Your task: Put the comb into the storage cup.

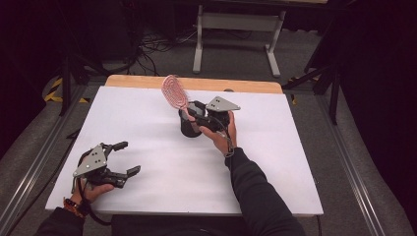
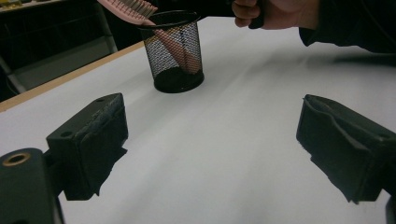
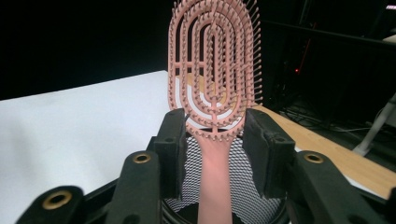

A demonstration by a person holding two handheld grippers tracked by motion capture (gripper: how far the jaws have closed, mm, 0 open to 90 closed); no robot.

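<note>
**Plainly, the brush stands handle-down between the right jaws**

Over at the near left of the table (image 1: pixel 147 162), the left gripper (image 1: pixel 129 158) rests low with its jaws spread wide and nothing between them. From its own view the mesh cup (image 2: pixel 175 56) lies well apart, up the table toward the far side.

Moving right to the middle of the table, the black mesh cup (image 1: pixel 188 127) stands upright with the pink hairbrush (image 1: pixel 175 92) in it. The handle goes down into the cup, and the bristled head rises above the rim, leaning up and away to the far left. So the brush's long axis runs steeply upward, not flat along the table.

Just right of the cup, the right gripper (image 1: pixel 194 114) sits over the rim. In its own view the two pads flank the brush's neck (image 3: pixel 212 135), where head meets handle. A slim gap shows on each side, so the jaws stand slightly parted, not clamped. The right hand (image 1: pixel 216 132) is by far the nearer one; any lift or release, I judge, would have to follow that upright axis.
</note>
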